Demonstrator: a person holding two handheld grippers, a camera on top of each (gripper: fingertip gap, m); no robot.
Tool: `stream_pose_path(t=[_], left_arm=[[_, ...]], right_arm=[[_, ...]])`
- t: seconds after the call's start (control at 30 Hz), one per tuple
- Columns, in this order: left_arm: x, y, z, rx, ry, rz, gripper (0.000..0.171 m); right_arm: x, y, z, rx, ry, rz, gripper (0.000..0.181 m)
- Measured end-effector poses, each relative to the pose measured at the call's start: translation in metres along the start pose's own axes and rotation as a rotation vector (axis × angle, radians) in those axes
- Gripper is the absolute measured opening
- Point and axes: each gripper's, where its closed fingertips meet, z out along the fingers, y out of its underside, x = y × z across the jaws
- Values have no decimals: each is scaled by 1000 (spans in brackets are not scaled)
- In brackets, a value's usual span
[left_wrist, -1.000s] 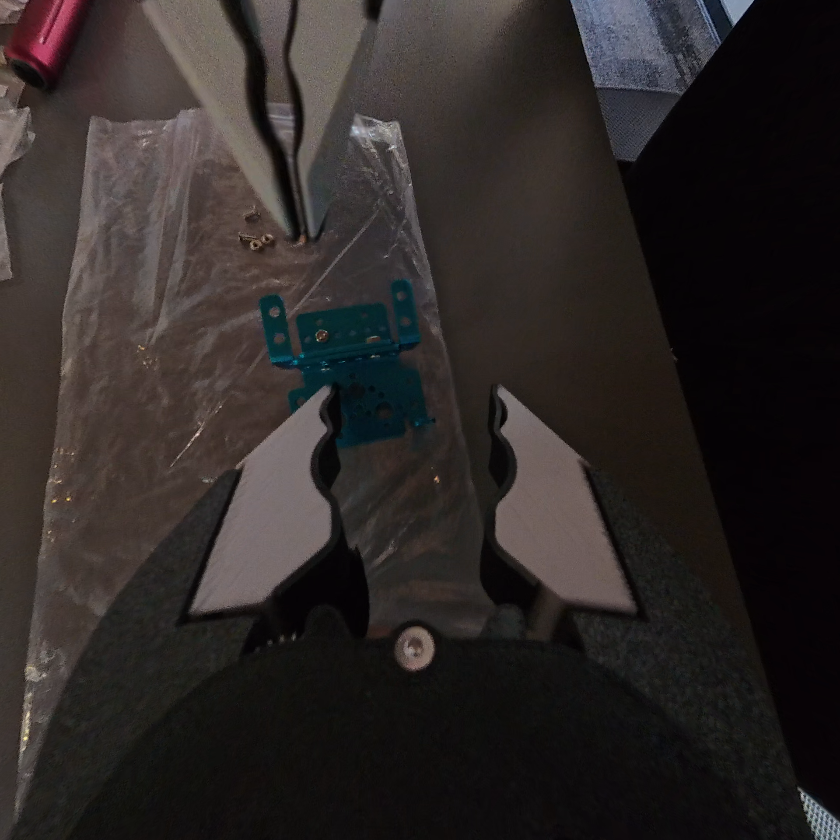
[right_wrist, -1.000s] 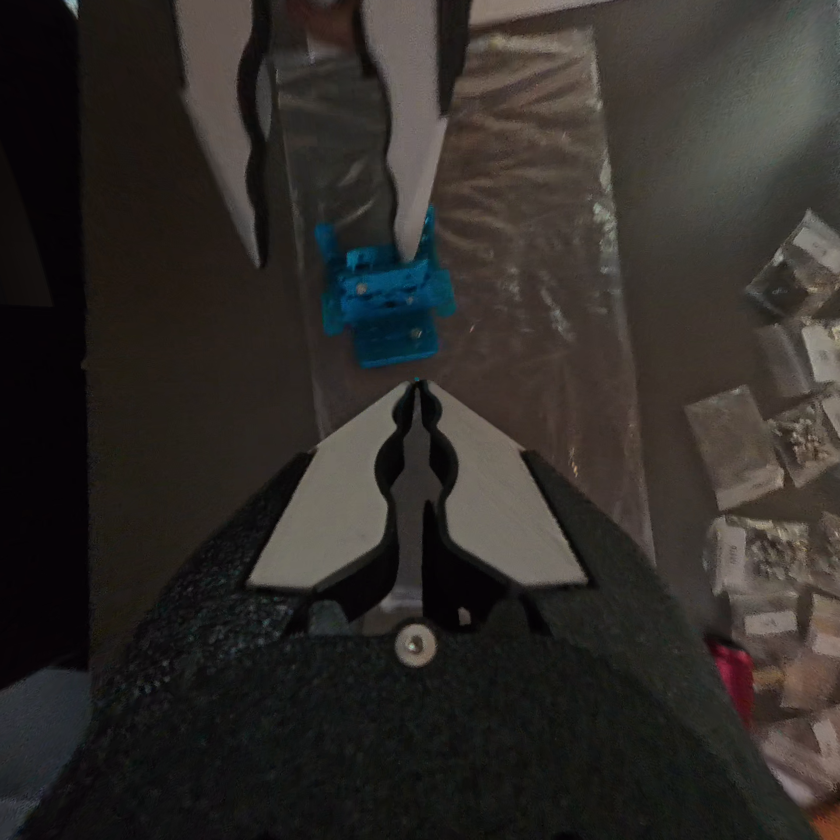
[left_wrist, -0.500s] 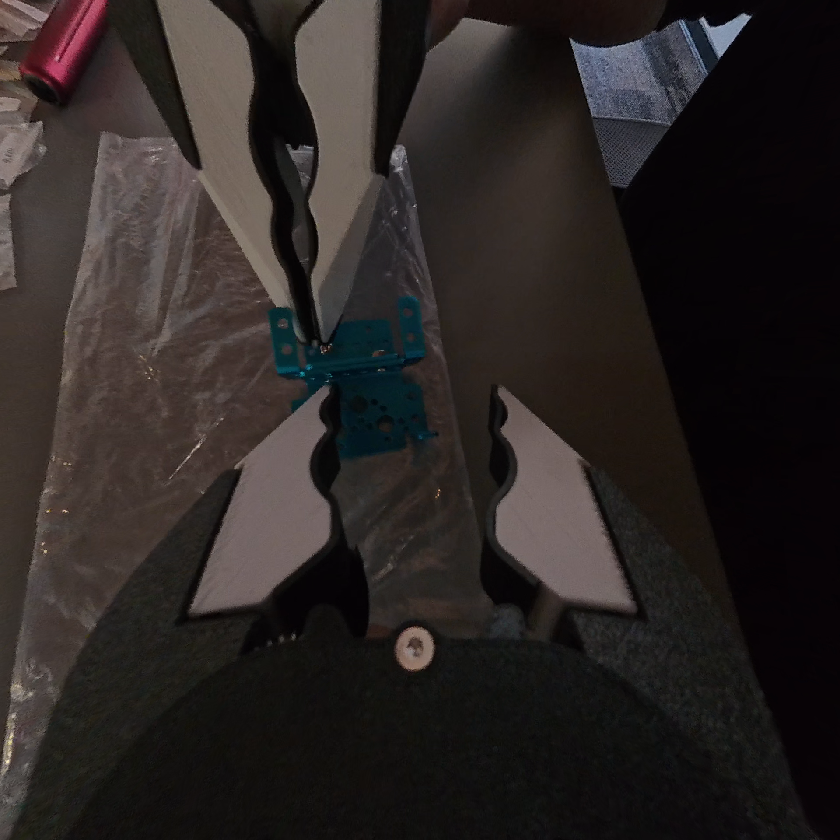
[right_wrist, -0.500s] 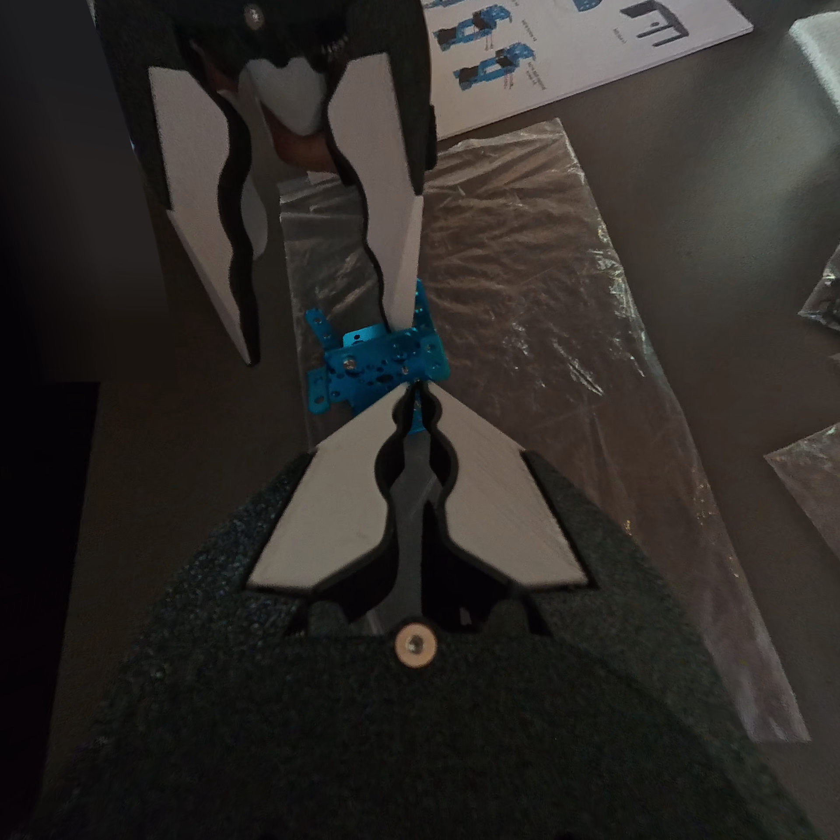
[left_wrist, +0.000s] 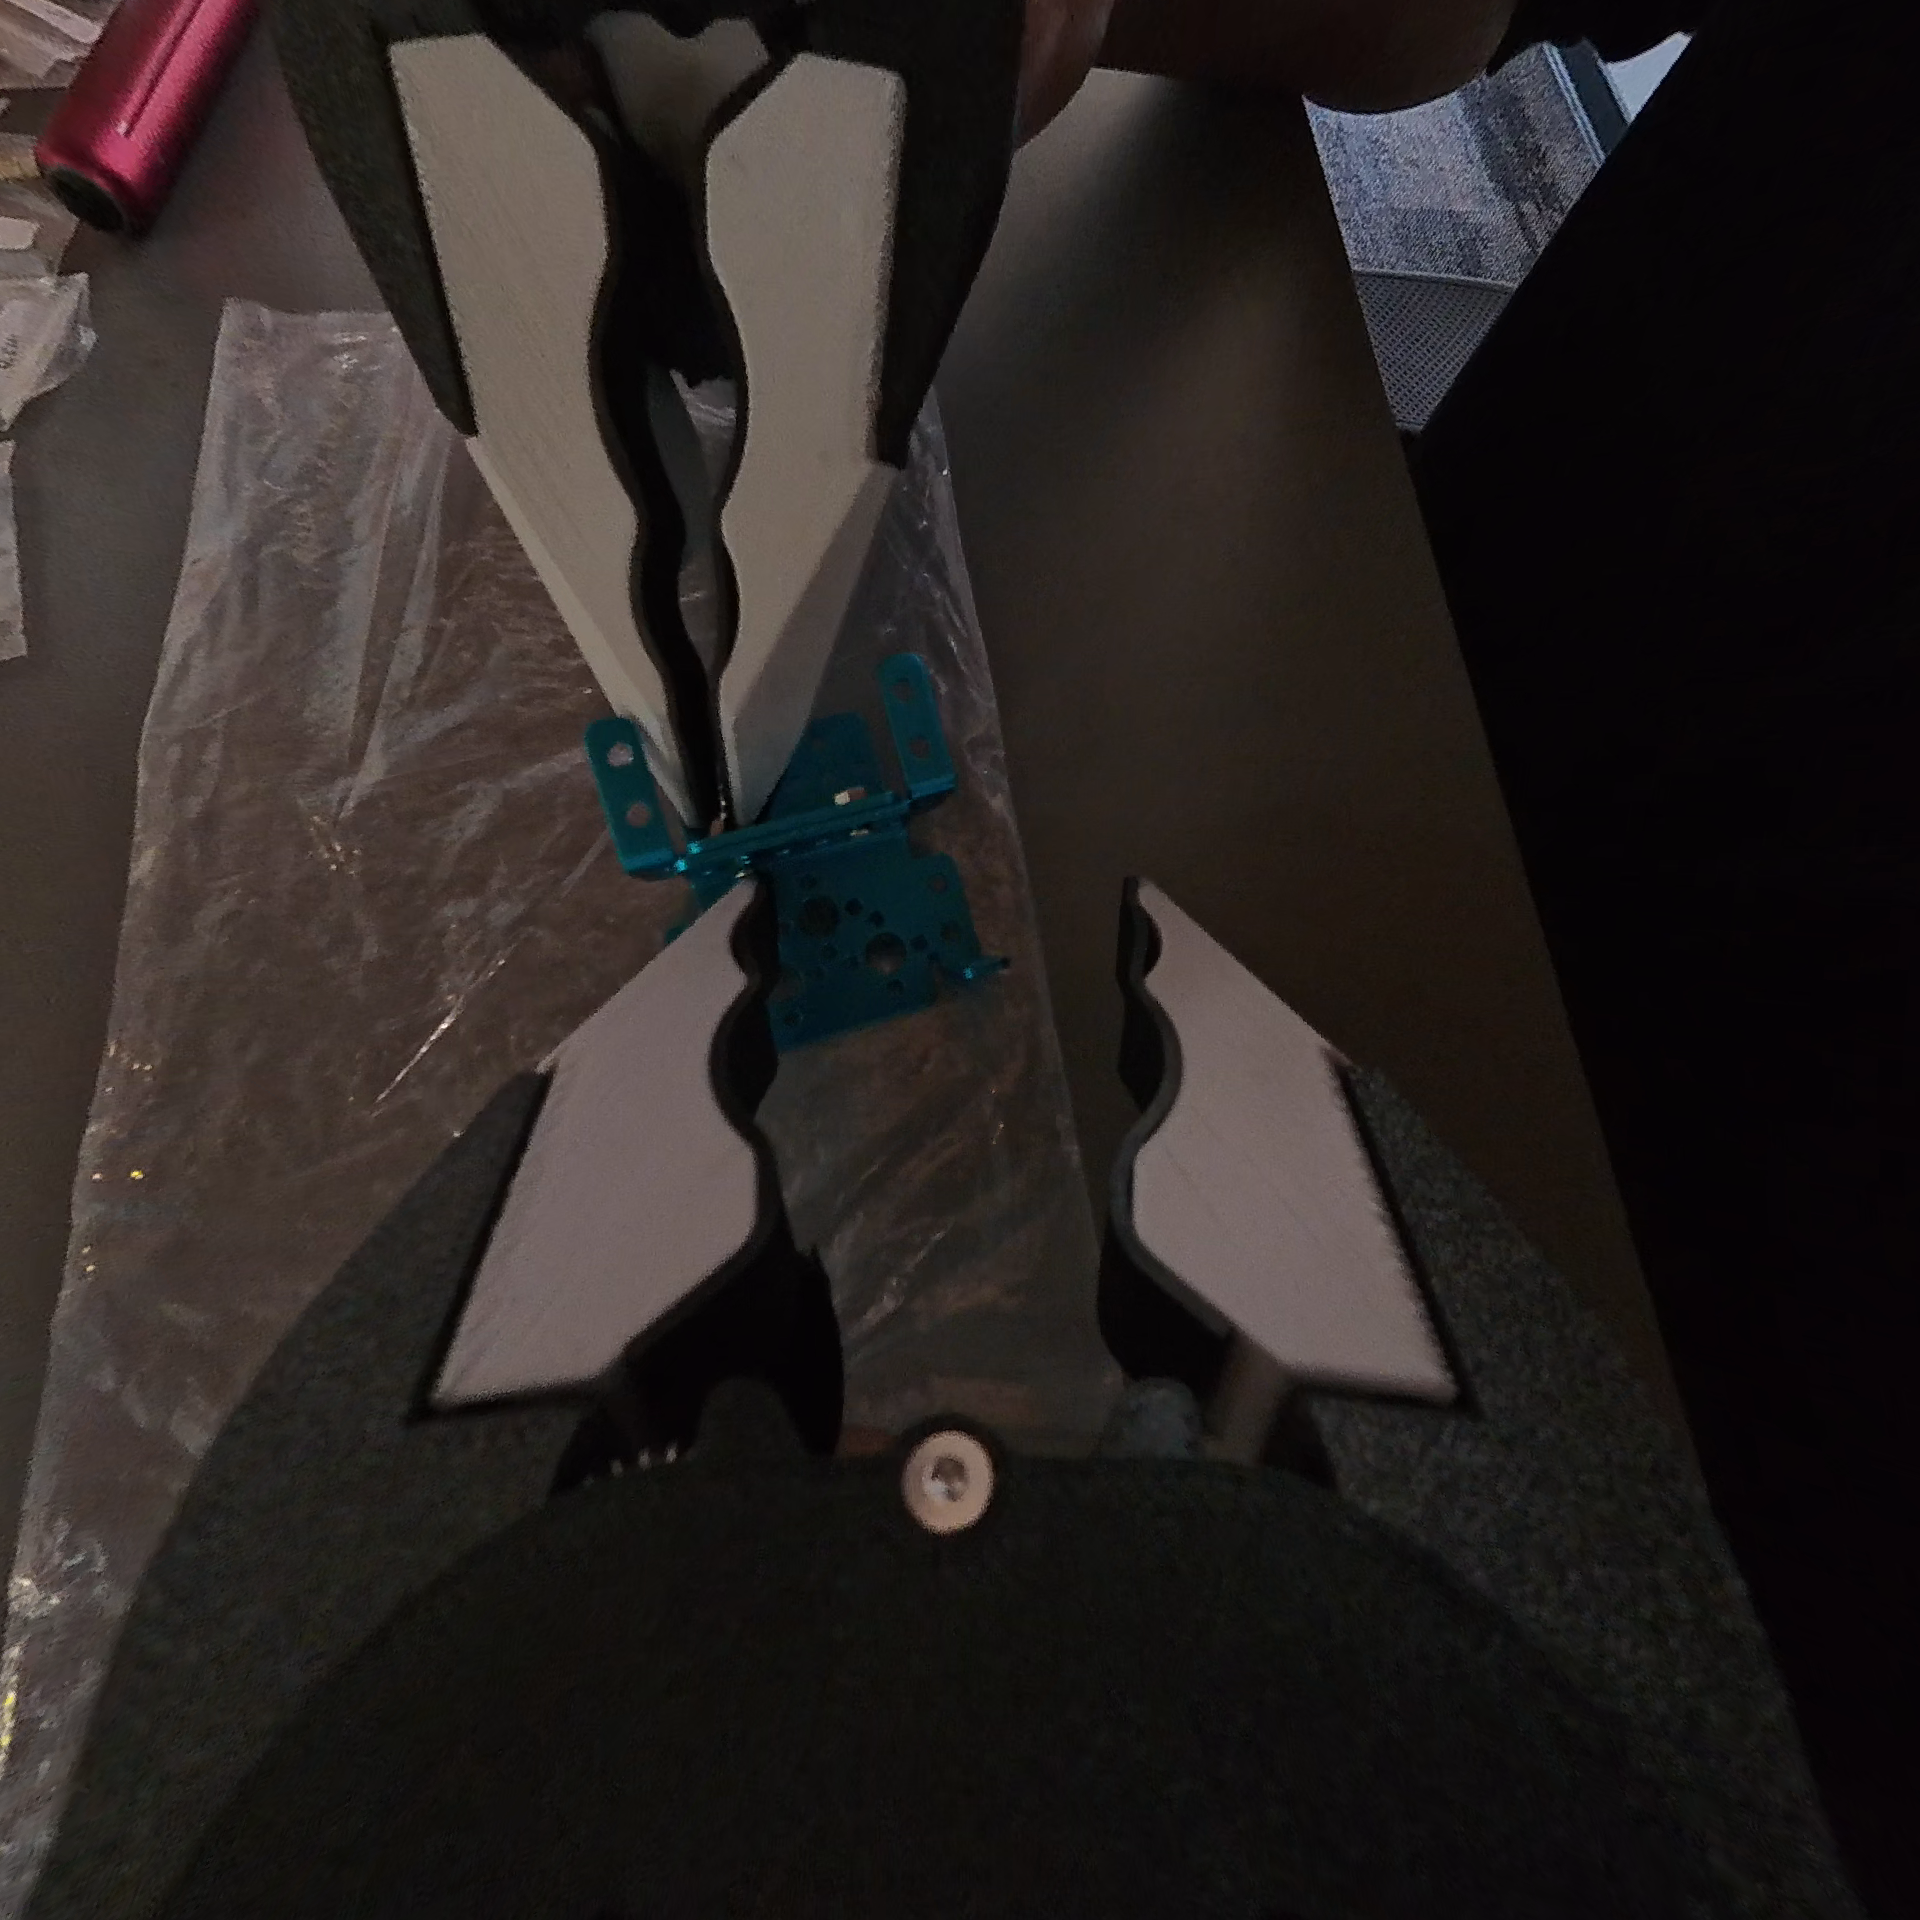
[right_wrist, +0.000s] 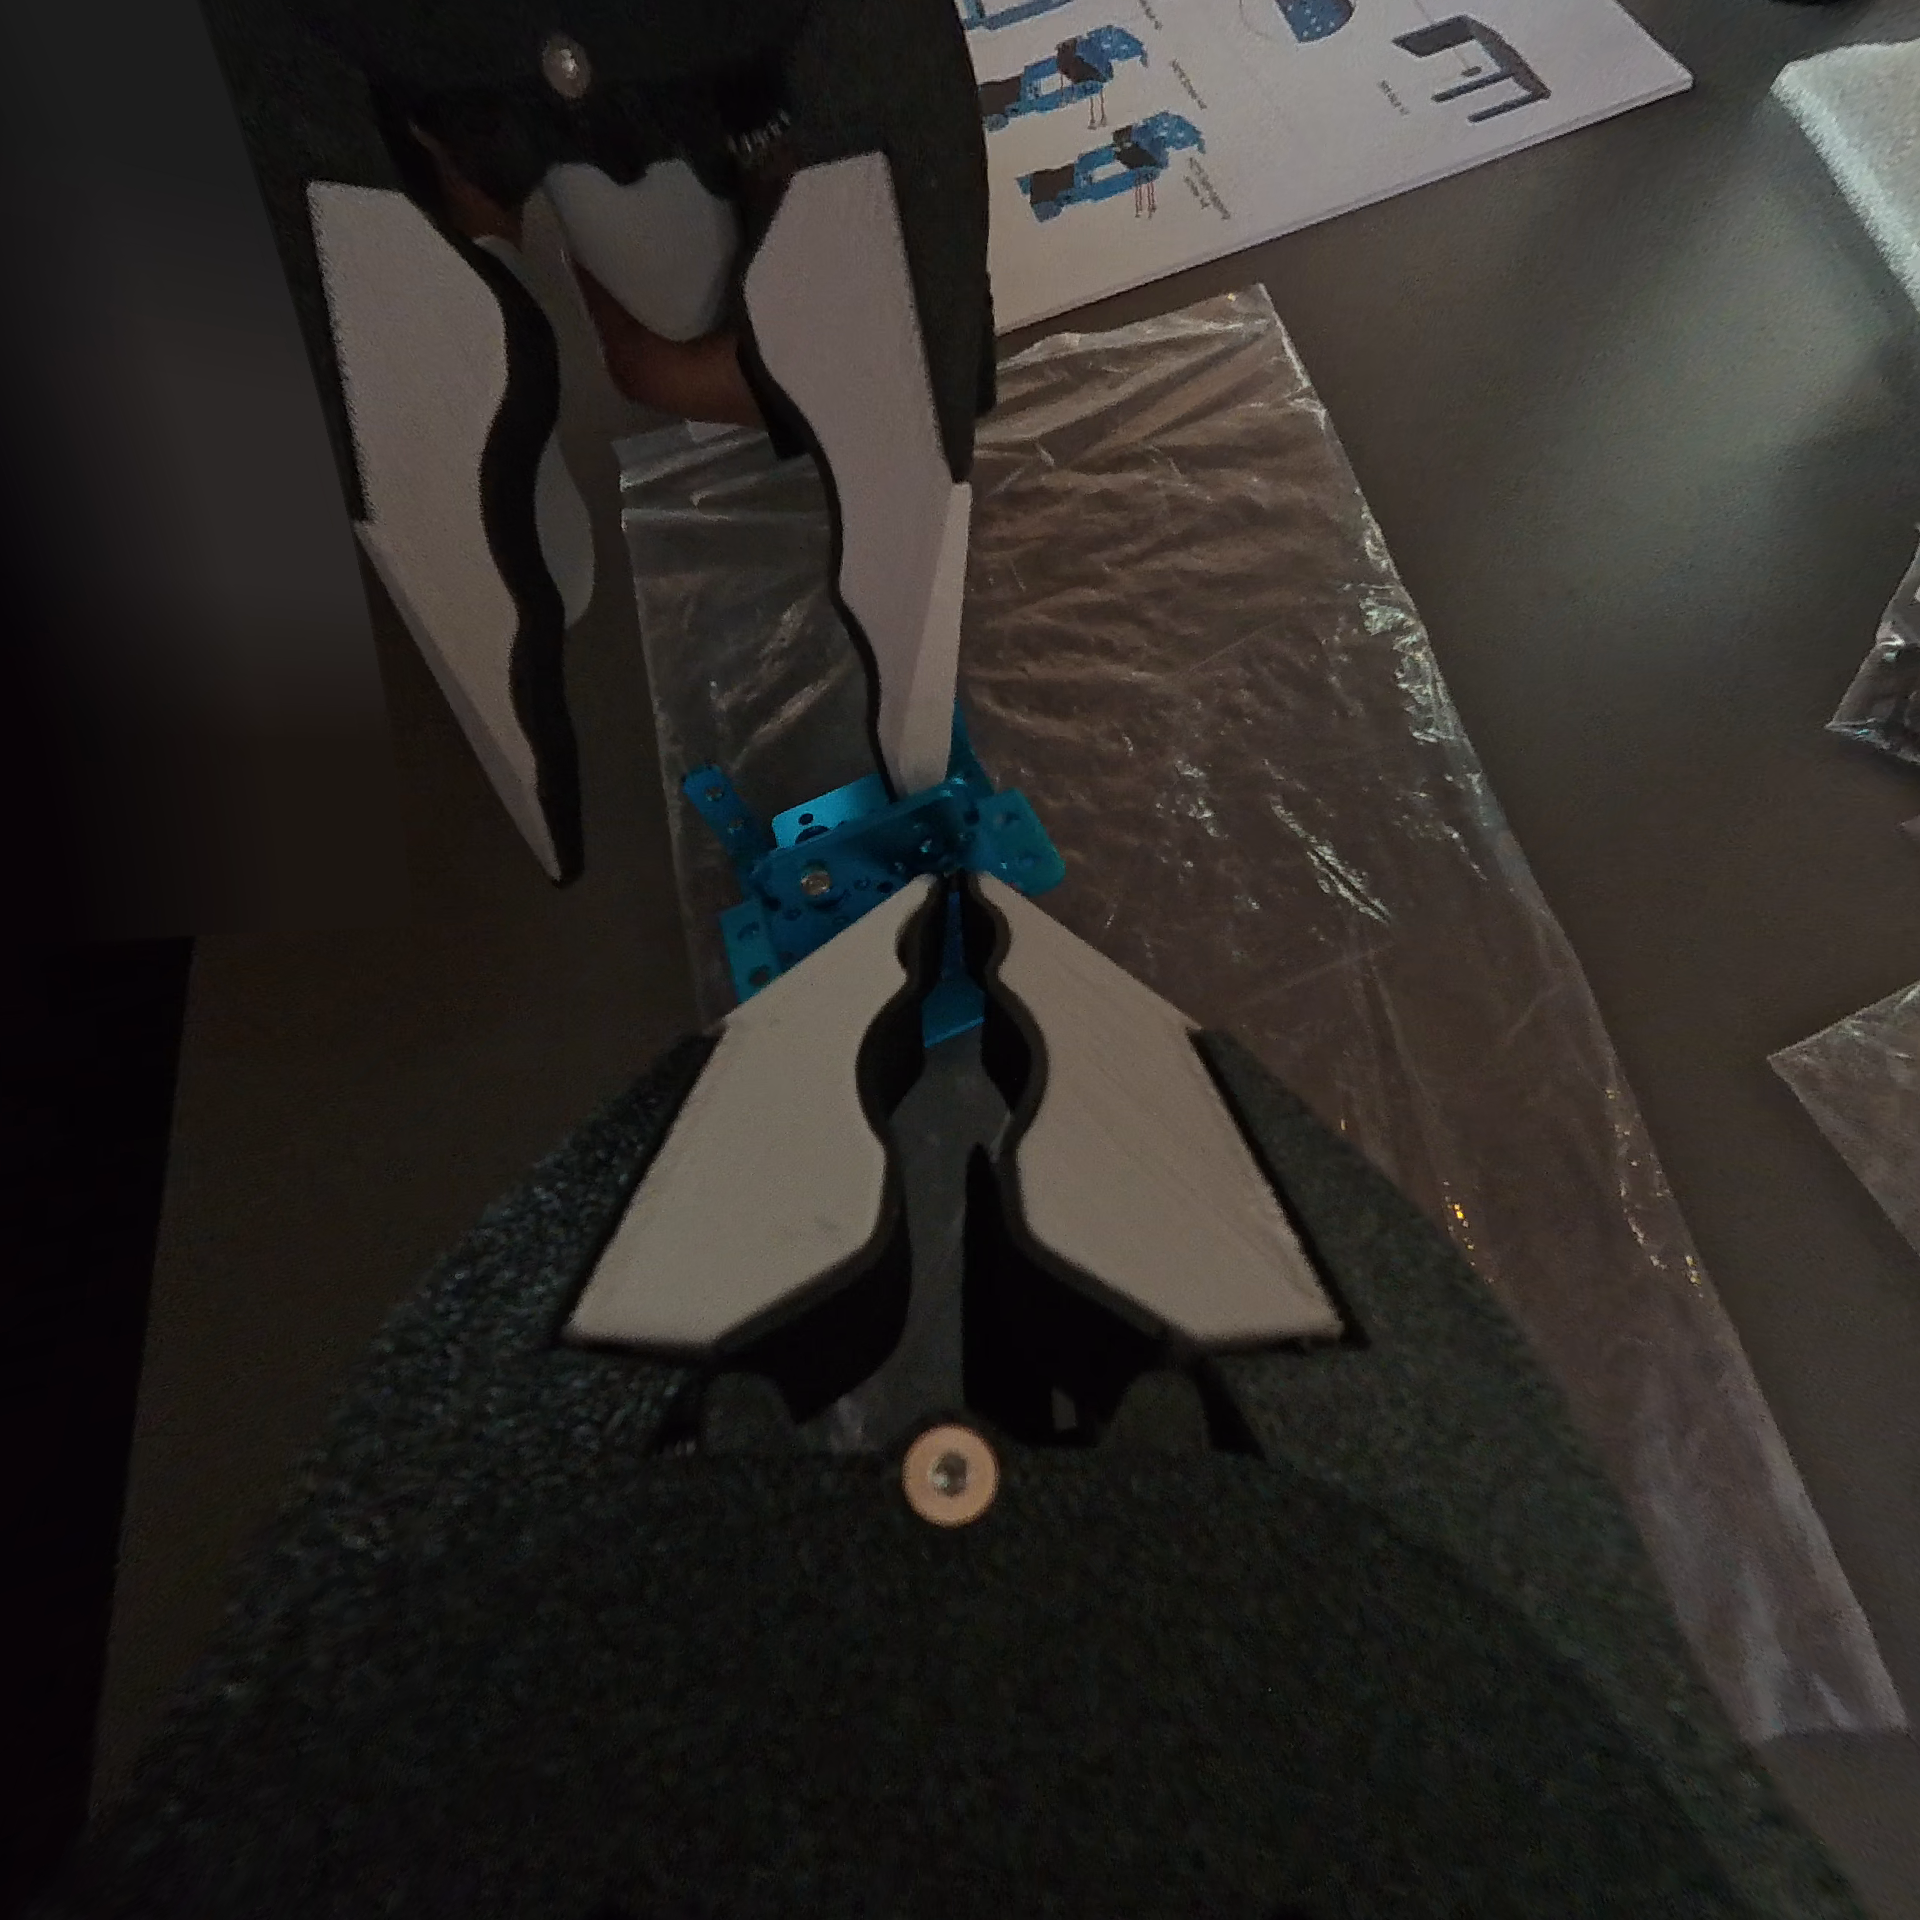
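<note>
**Jaws and blue bracket: position entry**

Jaws of right gripper (right_wrist: 951, 883) pressed together, tips set down on the cross-bar of the blue perforated metal bracket (left_wrist: 862, 935). Too small to tell whether anything is pinched between them. Jaws of left gripper (left_wrist: 940, 894) spread wide and holding nothing.

Bracket lying on a clear plastic bag (left_wrist: 312, 831) spread flat over the dark table (left_wrist: 1195, 520). Cross-bar running side to side across the left wrist view, with two drilled ears standing up at its ends. Flat drilled plate reaching from the bar toward the left gripper.

Seen from the left wrist: bracket straight ahead, off-centre in the open span, hard by one fingertip and well apart from the other. Seen from the right wrist: one left finger reaching the bracket's far ear, touching or just beside it. The other hanging off the bag, over bare table.

Grippers facing each other, bracket between, right one nearer and in contact.

Also about: magenta cylinder (left_wrist: 135, 114), printed instruction sheet (right_wrist: 1299, 125).
</note>
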Motion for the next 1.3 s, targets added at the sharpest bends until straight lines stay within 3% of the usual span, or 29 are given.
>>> stream_pose_path(t=[1.3], left_arm=[[0,-1,1,0,-3,7,67]], right_arm=[[-7,6,-3,-28,-56,-24,4]])
